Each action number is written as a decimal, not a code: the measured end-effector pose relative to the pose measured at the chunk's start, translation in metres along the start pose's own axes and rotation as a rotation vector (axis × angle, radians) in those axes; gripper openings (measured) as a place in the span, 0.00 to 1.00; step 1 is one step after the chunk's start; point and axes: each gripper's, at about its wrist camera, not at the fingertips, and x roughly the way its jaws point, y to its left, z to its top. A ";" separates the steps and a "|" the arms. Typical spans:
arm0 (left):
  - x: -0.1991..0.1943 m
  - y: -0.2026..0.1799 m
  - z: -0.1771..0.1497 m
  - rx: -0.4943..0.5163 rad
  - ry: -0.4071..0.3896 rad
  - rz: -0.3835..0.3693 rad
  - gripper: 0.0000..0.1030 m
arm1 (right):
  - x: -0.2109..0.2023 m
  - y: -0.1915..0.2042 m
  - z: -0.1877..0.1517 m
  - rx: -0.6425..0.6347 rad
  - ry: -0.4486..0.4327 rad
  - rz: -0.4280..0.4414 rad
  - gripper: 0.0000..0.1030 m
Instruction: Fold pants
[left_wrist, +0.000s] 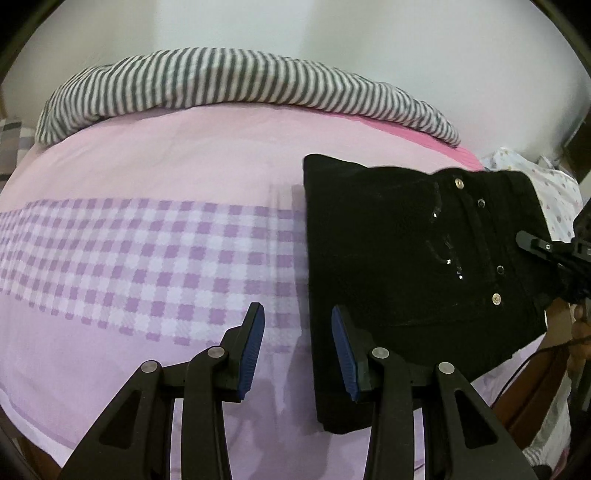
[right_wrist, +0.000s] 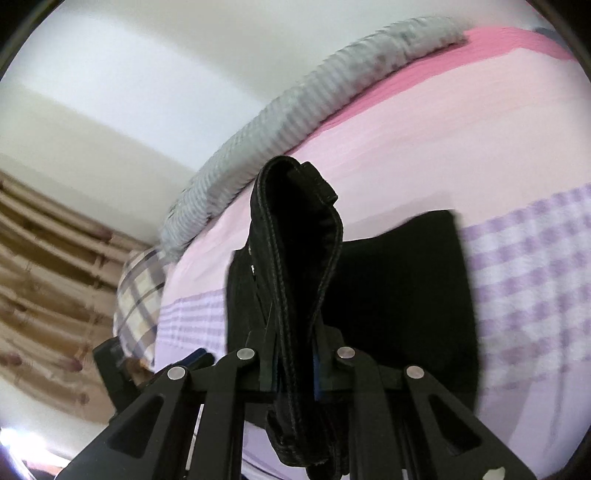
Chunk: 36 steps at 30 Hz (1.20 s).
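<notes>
Pants (left_wrist: 406, 251), black and already folded down to a compact block, lie on the right part of the bed (left_wrist: 166, 166), on its pink and lilac-check cover. In the left wrist view their long axis runs from the near edge, beside the left tongs (left_wrist: 297, 339), away toward the far right, where the waistband with its metal snaps sits.

The left tongs stand released, blue pads apart with nothing between them; the right-hand pad lies over the near left edge of the pants, and the other hangs over bare cover. The right tongs (right_wrist: 295, 369) are clenched on the waistband (right_wrist: 295, 229), which rises as a thick doubled loop straight ahead of them in the right wrist view, with the rest of the pants spread on the bed beyond. From the left view the right tongs (left_wrist: 532, 245) reach in from the far right edge.

So the right hand has the waistband end, and the left hand is nearer the opposite, near-left edge. My judgement is that a further fold would carry the waistband end over toward the left tongs, along the long axis.

No containers are in sight. A striped blanket (left_wrist: 229, 81) lies bunched along the far side of the bed, against the wall.
</notes>
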 end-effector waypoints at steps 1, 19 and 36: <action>0.000 -0.004 -0.001 0.007 -0.001 -0.004 0.38 | -0.004 -0.008 0.001 0.009 -0.005 -0.014 0.12; 0.024 -0.058 -0.009 0.165 0.051 -0.036 0.39 | -0.015 -0.055 -0.019 0.082 -0.003 -0.171 0.29; 0.035 -0.068 -0.031 0.233 0.087 -0.063 0.42 | -0.057 -0.057 -0.058 0.223 -0.037 -0.103 0.29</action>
